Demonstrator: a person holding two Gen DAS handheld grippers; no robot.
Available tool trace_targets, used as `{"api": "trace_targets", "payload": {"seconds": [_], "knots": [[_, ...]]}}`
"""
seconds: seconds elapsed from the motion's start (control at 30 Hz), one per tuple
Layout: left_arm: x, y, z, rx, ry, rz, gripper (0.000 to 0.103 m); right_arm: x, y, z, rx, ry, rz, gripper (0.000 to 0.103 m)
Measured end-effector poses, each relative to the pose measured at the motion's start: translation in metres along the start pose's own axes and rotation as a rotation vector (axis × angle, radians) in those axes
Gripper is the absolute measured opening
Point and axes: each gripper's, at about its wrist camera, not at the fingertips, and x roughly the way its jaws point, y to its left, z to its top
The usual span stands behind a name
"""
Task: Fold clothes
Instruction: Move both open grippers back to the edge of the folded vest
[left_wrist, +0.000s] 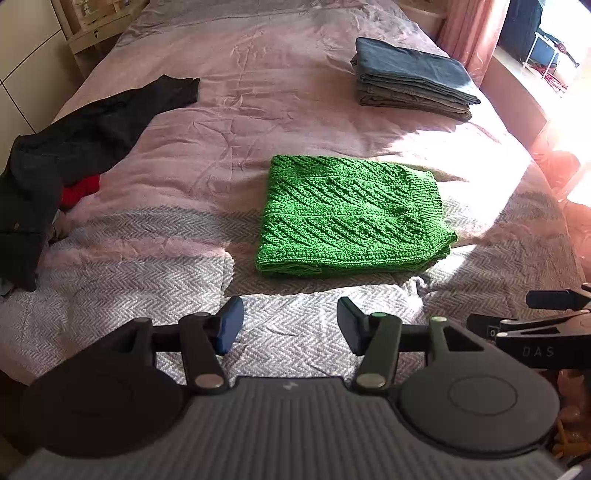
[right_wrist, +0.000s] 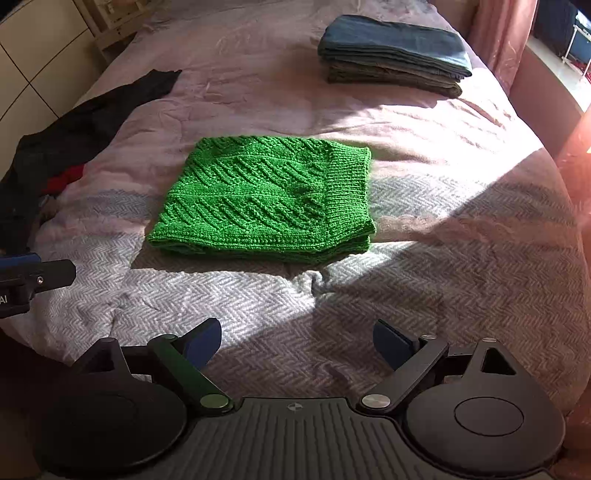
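Note:
A green knitted sweater (left_wrist: 351, 218) (right_wrist: 269, 199) lies folded into a rectangle in the middle of the bed. My left gripper (left_wrist: 290, 325) hovers above the bedspread in front of it, open, with nothing between its blue pads. My right gripper (right_wrist: 295, 345) hangs likewise in front of the sweater, jaws spread wider and empty. Each gripper's side shows at the edge of the other's view: the right gripper (left_wrist: 554, 306) at the right edge of the left wrist view, the left gripper (right_wrist: 33, 277) at the left edge of the right wrist view. Neither touches the sweater.
A stack of folded blue and grey clothes (left_wrist: 413, 77) (right_wrist: 391, 55) sits at the far right of the bed. A heap of unfolded dark clothes with a red piece (left_wrist: 66, 155) (right_wrist: 59, 147) lies along the left edge. The pink and grey bedspread (left_wrist: 147, 280) covers the bed; curtain and window at right.

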Motion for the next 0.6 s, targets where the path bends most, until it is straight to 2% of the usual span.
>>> {"api": "trace_targets", "payload": {"seconds": [0.4,0.6], "knots": [[-0.008,-0.005,-0.003,0.005,-0.003,-0.001,0.058,-0.012,0.002,0.000,-0.020,-0.006,-0.002,0.092],[-0.002,-0.002,0.002,0.009,0.026,-0.011,0.058,-0.006,0.003,0.003,-0.018,0.019,-0.005,0.092]]}}
